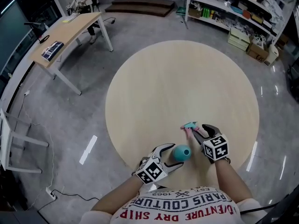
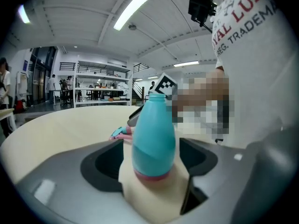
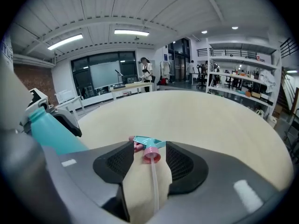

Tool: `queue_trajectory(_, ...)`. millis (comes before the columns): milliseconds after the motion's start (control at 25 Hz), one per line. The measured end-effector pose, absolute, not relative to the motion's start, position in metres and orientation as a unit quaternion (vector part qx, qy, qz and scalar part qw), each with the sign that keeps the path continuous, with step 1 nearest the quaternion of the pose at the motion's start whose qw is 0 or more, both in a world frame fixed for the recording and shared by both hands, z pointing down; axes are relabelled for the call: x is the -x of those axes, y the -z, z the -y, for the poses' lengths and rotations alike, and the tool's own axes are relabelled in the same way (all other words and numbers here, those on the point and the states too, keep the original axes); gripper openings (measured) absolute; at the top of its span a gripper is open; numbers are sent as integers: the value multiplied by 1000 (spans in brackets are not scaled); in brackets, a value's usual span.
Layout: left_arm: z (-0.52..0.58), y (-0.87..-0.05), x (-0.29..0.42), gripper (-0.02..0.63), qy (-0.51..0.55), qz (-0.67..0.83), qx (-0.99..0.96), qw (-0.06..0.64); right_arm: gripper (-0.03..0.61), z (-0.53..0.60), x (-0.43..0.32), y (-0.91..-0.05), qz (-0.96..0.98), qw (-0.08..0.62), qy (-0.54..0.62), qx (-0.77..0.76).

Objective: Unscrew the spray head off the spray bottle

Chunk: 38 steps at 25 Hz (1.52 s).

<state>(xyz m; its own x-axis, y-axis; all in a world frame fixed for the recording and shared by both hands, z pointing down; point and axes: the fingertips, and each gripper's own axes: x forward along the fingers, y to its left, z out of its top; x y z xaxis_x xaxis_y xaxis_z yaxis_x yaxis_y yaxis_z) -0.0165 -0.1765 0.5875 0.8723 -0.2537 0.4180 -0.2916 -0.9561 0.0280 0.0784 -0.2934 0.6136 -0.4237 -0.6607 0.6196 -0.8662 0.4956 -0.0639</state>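
A teal spray bottle [image 1: 181,152] with a pink base and a bare open neck stands upright on the round wooden table [image 1: 182,78], near its front edge. My left gripper [image 1: 175,155] is open around the bottle [image 2: 154,139], with a gap showing on both sides. The teal and pink spray head [image 1: 189,126] lies on the table just beyond, its clear tube [image 3: 154,181] trailing back toward me. My right gripper [image 1: 198,130] is open, and the spray head [image 3: 148,146] lies loose between its pads. In the right gripper view the bottle [image 3: 51,132] shows at the left.
The table's front edge runs just under both grippers, next to the person's shirt. A wooden desk [image 1: 65,31] stands on the floor at far left. Shelves [image 1: 243,8] and cardboard boxes [image 1: 257,50] stand at far right.
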Motion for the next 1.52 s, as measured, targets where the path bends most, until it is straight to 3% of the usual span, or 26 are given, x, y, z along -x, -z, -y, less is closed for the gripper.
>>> queue_trajectory(80, 176, -584, 25, 362, -212, 157, -964, 44, 214, 286, -82, -593, 828, 251, -173, -471)
queue_trajectory(160, 176, -580, 42, 311, -221, 195, -955, 32, 148, 274, -83, -563, 839, 220, -142, -477)
queue_trajectory(240, 174, -575, 64, 158, -229, 243, -942, 16, 53, 256, -81, -533, 852, 186, -114, -476)
queue_trajectory(280, 170, -572, 72, 51, -226, 261, -938, 18, 2, 244, -78, -521, 859, 172, -108, -471)
queue_trajectory(320, 162, -568, 77, 2, -217, 271, -937, 32, 2, 230, -75, -512, 867, 158, -109, -461)
queue_trajectory(560, 64, -522, 51, 2, -173, 268, -945, 76, 2, 88, -62, -485, 905, 132, -115, -386)
queue_trajectory(960, -231, -458, -38, 2, -141, 190, -965, 110, 2, -226, -73, -462, 940, 105, -122, -301)
queue_trajectory(1520, -379, -381, -45, 2, -140, 226, -961, 77, 2, -381, -76, -377, 948, 67, -108, -290)
